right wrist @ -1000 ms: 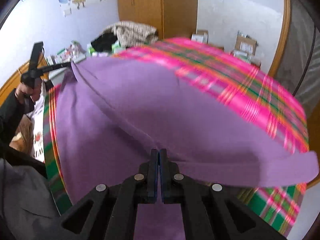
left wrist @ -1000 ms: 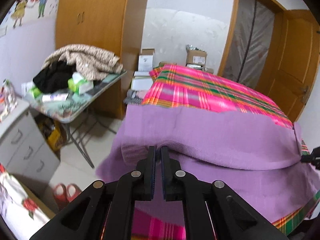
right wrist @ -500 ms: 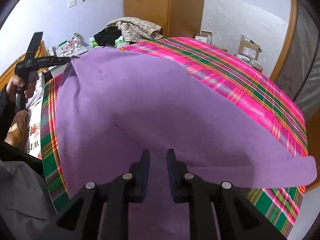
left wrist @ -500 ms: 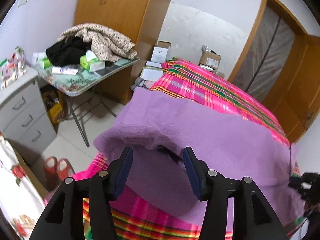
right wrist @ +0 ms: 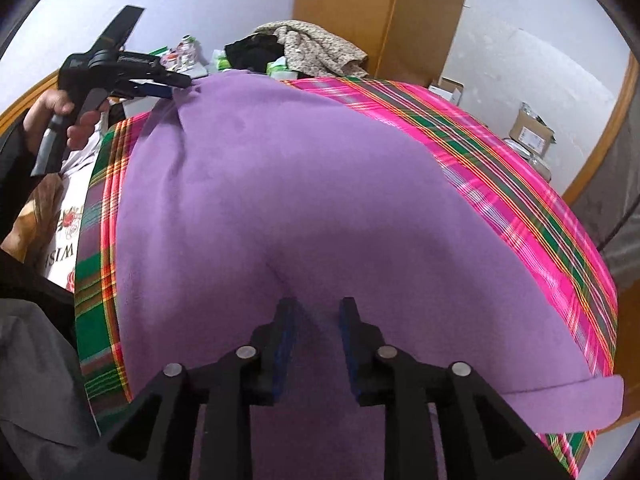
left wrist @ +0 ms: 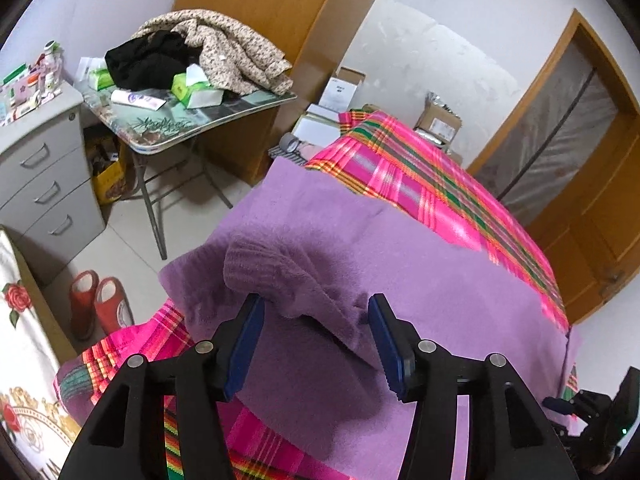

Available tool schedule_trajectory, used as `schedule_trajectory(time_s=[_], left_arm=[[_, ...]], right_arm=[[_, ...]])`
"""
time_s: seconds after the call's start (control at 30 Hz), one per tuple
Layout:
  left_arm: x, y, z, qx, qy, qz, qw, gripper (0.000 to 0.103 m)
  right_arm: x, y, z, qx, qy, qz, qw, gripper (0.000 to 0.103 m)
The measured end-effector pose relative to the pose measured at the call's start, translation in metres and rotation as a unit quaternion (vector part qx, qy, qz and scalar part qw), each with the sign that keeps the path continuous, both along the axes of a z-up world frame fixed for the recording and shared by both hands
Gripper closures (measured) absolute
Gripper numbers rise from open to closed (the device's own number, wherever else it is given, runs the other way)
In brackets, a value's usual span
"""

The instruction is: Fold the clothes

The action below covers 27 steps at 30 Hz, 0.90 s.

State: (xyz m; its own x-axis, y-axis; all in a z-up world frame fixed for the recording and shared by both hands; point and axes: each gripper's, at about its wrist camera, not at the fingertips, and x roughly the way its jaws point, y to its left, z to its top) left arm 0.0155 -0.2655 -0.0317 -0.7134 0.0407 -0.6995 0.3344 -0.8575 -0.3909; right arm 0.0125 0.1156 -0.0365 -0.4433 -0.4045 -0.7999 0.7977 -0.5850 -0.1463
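Left wrist view, left tongs (left wrist: 316, 310) spread apart over purple garment (left wrist: 420, 280), right tongs (right wrist: 318, 312) parted, plaid bedspread (right wrist: 520, 200) beneath.

Both claws, left (left wrist: 316, 316) and right (right wrist: 318, 312), now spread, purple garment (right wrist: 320, 200) released onto bed.

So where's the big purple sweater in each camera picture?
Left wrist view: the purple sweater fills the middle and bottom, its ribbed cuff lying between the open fingers of the left gripper.
Right wrist view: it covers most of the middle, running from the right gripper up to the far edge.
Shared landmark: the pink plaid bedspread under it, and the heap of clothes on the folding table behind.
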Motion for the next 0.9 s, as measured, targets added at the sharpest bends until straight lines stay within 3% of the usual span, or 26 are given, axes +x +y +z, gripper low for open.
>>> schedule_trajectory(time_s=[0.17, 0.23, 0.43, 0.53, 0.9], left_arm=[[-0.006, 0.005, -0.003, -0.027, -0.011, 0.005, 0.9996, 0.047], [-0.006, 0.010, 0.000, -0.055, -0.012, 0.009, 0.9984, 0.056], [-0.007, 0.019, 0.006, -0.102, -0.017, 0.019, 0.9945, 0.082], [-0.007, 0.021, 0.008, -0.113, -0.016, 0.019, 0.9933, 0.090], [-0.008, 0.026, 0.025, -0.142, 0.002, 0.008, 0.9898, 0.093]], right_arm=[[0.000, -0.008, -0.006, 0.019, 0.005, 0.011, 1.000, 0.070], [-0.004, -0.008, -0.008, 0.022, -0.002, 0.008, 1.000, 0.070], [-0.006, -0.009, -0.007, 0.017, -0.006, 0.007, 1.000, 0.094], [-0.005, -0.009, -0.005, 0.015, -0.001, 0.006, 1.000, 0.097], [0.002, -0.004, 0.027, -0.012, 0.023, 0.004, 1.000, 0.100]])
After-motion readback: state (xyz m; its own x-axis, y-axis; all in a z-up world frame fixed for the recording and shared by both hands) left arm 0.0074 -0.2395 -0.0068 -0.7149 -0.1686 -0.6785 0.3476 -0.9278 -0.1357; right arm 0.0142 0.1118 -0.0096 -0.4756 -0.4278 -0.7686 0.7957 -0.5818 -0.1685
